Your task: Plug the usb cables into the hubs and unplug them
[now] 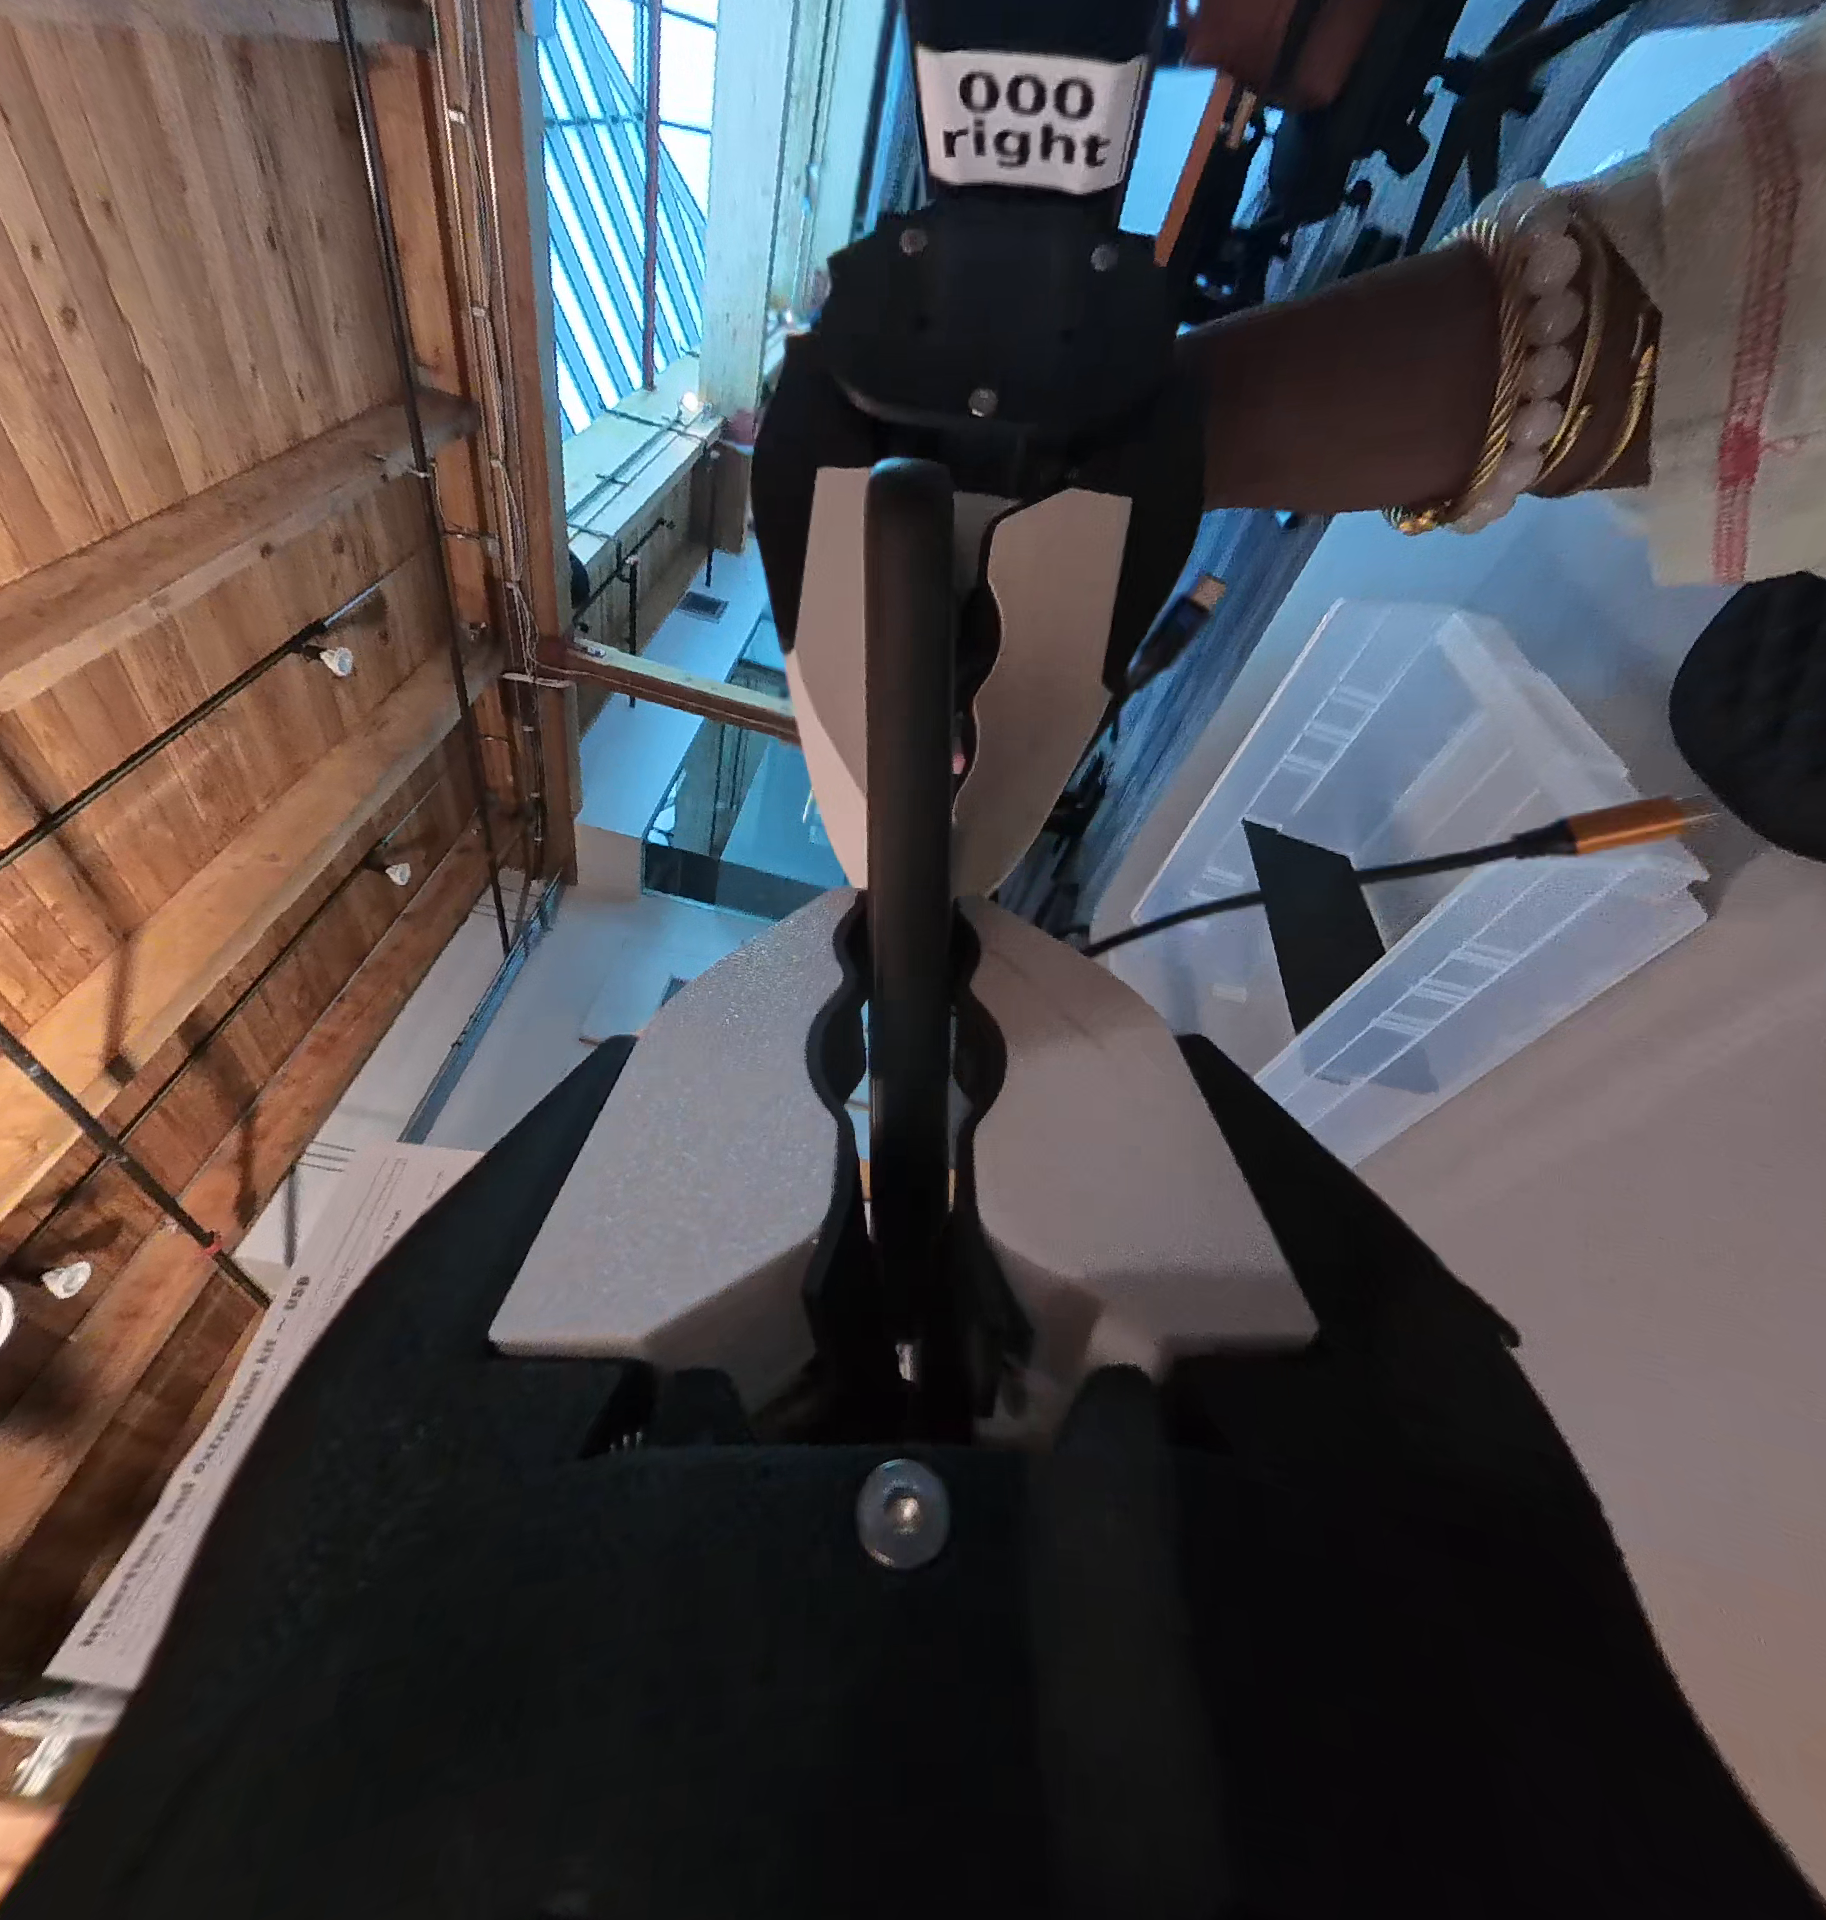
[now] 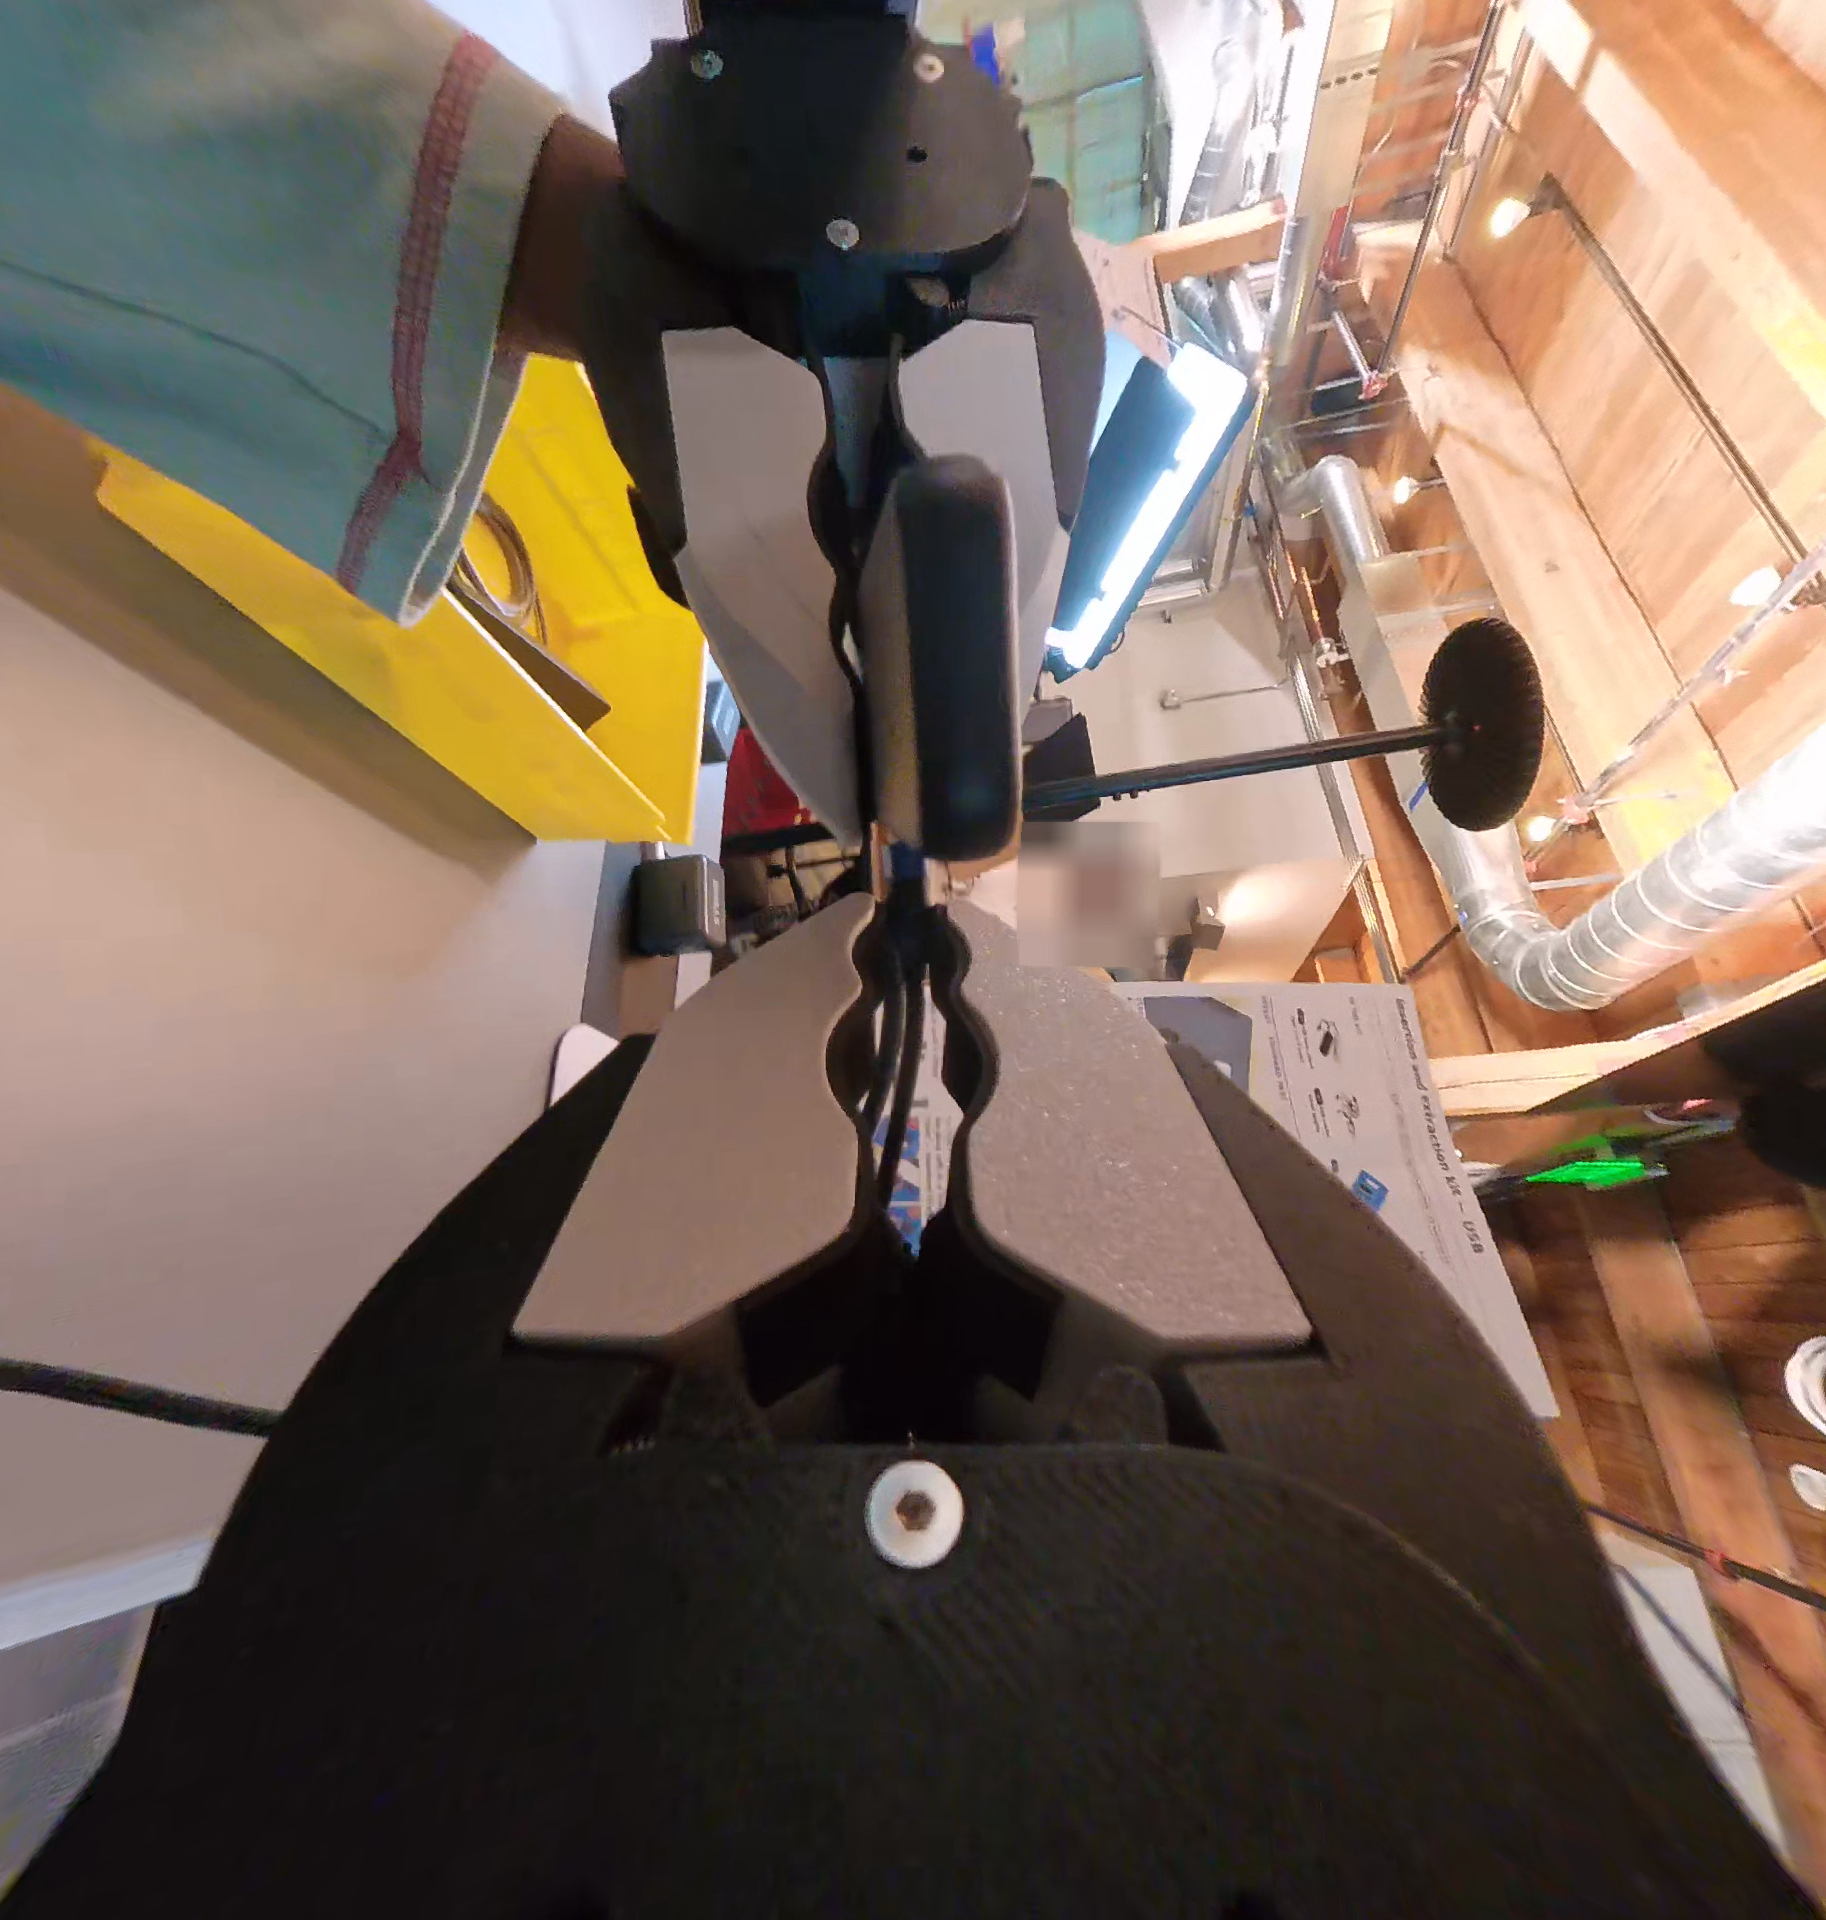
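My left gripper (image 1: 909, 914) is shut on a flat black hub (image 1: 909, 727), seen edge-on and sticking out past the fingertips. My right gripper (image 2: 904, 920) is shut on the black USB cables (image 2: 893, 1049), with a plug at its fingertips that meets the near end of the hub (image 2: 945, 665). The two grippers face each other tip to tip above the table. The right gripper also shows in the left wrist view (image 1: 930, 873), and the left gripper in the right wrist view (image 2: 867, 821). The joint of plug and port is mostly hidden.
A loose cable with an orange plug (image 1: 1615, 831) hangs over a clear plastic bin (image 1: 1408, 790). A yellow box (image 2: 535, 644) and a black block (image 2: 675, 899) sit on the white table (image 2: 213, 1039). A printed sheet (image 2: 1408, 1143) lies at its edge. Less than 4 cm separates the two grippers' tips.
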